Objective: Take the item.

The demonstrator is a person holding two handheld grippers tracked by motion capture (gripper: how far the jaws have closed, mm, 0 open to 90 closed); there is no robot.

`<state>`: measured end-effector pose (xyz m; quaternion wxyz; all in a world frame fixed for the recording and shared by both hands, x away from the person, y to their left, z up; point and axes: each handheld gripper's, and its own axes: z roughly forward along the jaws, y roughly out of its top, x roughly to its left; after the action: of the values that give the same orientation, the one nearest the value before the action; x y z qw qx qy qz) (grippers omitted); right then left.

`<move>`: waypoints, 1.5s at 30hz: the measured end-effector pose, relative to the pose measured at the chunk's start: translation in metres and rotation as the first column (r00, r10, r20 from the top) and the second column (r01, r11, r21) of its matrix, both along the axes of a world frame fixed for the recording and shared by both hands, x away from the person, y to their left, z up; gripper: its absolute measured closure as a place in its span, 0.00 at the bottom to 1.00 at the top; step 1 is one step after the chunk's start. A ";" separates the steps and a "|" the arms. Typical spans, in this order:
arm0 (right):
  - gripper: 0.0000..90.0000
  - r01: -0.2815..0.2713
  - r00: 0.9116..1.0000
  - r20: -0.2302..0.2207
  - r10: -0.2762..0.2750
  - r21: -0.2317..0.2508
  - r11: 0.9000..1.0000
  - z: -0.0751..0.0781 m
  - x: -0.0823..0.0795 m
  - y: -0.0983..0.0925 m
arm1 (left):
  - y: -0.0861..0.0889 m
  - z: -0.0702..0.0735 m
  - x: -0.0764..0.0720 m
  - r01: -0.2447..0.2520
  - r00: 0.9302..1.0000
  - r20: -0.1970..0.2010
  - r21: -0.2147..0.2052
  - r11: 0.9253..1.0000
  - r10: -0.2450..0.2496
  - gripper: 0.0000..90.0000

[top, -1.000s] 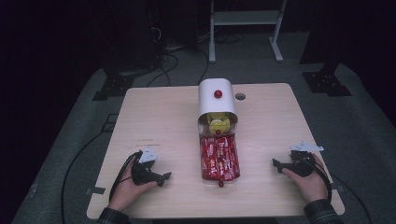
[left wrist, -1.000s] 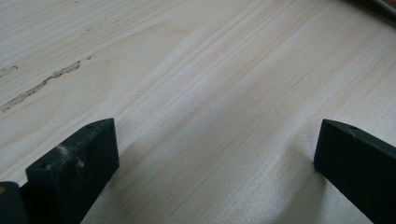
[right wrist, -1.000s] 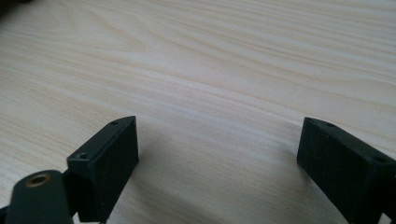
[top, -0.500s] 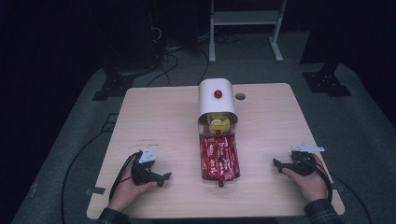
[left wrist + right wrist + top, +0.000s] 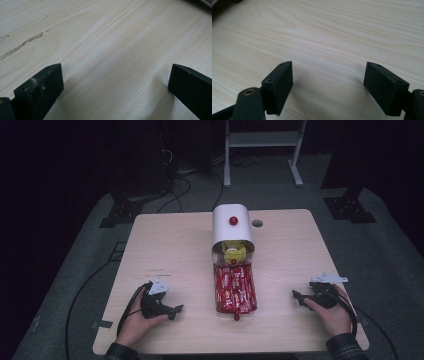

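- Left gripper sits low on the table, held in the person's left hand; in the left gripper view its jaws stand wide apart w/ nothing between them, just bare wood.
- Right gripper sits at the other side in the right hand; in the right gripper view its jaws are wide apart too, holding nothing.
- White holder w/ a red knob stands in the middle of the table, well apart from both grippers.
- Red packs lie in a tray in front of it; the words on them are too small to read.
- Something yellow sits in the holder's mouth; can't tell what it is.
- Table is pale wood w/ a small round hole near the far edge.
- Room is dark; grey floor, black cables and a white frame behind, cut off at the top.
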<state>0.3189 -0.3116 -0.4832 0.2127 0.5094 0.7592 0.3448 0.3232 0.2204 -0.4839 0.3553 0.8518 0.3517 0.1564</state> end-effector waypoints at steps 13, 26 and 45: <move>0.25 -0.010 1.000 0.028 0.011 -0.017 1.000 0.010 -0.003 0.005 | 0.000 0.000 0.000 -0.001 1.000 -0.001 -0.001 1.000 0.001 0.00; 0.25 -0.050 0.998 0.045 0.050 -0.007 0.999 0.022 -0.005 0.017 | 0.000 0.000 0.000 0.001 1.000 -0.002 0.002 1.000 -0.001 0.00; 0.24 -0.095 0.993 0.074 0.094 0.008 0.995 0.041 -0.006 0.027 | 0.000 0.000 0.000 0.000 1.000 -0.004 0.002 1.000 0.000 0.00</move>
<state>0.3133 -0.2849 -0.4426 0.2207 0.4610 0.7722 0.3774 0.3230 0.2205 -0.4836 0.3537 0.8525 0.3523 0.1551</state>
